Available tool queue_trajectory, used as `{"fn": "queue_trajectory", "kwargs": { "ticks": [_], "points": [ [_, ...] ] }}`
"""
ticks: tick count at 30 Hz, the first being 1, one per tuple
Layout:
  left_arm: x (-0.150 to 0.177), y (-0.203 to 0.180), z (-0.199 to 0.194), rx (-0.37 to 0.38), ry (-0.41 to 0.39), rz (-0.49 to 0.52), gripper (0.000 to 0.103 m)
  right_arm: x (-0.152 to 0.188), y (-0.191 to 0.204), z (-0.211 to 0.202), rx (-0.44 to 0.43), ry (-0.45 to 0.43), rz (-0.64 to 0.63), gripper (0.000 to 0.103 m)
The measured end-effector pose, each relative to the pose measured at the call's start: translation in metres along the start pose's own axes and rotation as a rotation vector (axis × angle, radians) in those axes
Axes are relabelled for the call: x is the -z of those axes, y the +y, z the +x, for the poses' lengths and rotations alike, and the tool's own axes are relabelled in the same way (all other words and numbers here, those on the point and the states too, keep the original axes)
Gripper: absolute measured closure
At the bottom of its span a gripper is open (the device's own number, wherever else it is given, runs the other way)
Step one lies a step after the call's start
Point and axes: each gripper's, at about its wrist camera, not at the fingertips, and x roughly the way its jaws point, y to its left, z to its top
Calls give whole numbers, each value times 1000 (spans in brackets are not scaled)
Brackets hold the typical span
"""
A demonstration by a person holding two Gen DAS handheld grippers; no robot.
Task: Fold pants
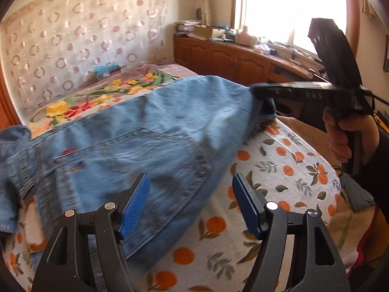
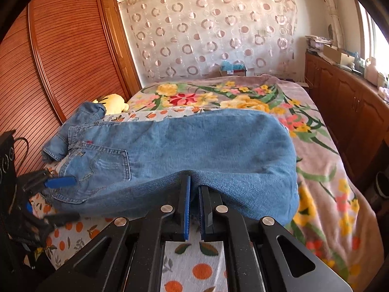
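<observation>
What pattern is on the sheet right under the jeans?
Oranges with green leaves on a white sheet, clearest in the left wrist view beside the jeans.

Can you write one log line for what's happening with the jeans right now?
right gripper: shut on jeans edge | left gripper: open, empty, near seat | jeans: on bed

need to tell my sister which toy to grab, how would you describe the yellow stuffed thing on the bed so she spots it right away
Start at the tall slatted wooden wardrobe beside the bed. At its foot, just beyond the waistband end of the jeans, lies the plush toy. It is the only pale yellow, rounded, soft thing there, plain against the printed flower blanket.
</observation>
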Motion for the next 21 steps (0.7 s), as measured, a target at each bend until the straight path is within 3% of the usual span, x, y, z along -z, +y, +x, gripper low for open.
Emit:
{"fn": "queue_trajectory", "kwargs": {
  "ticks": [4,7,9,11,14,21],
  "points": [
    [-5,-11,14,29,27,31,32,-6,1,5,-3,-10,2,98],
    [-7,-15,22,5,30,70,32,-9,3,8,-4,-17,2,98],
    [-8,-13,23,-29,10,102,40,-9,4,10,-5,-20,5,98],
    [-9,-7,28,-84,25,120,60,-8,3,12,-9,-19,12,98],
    [-13,9,30,-60,36,92,78,-6,3,13,-14,-13,12,98],
    [-32,36,26,-11,23,-4,86,-4,4,10,-32,12,12,93]
  ]
}}
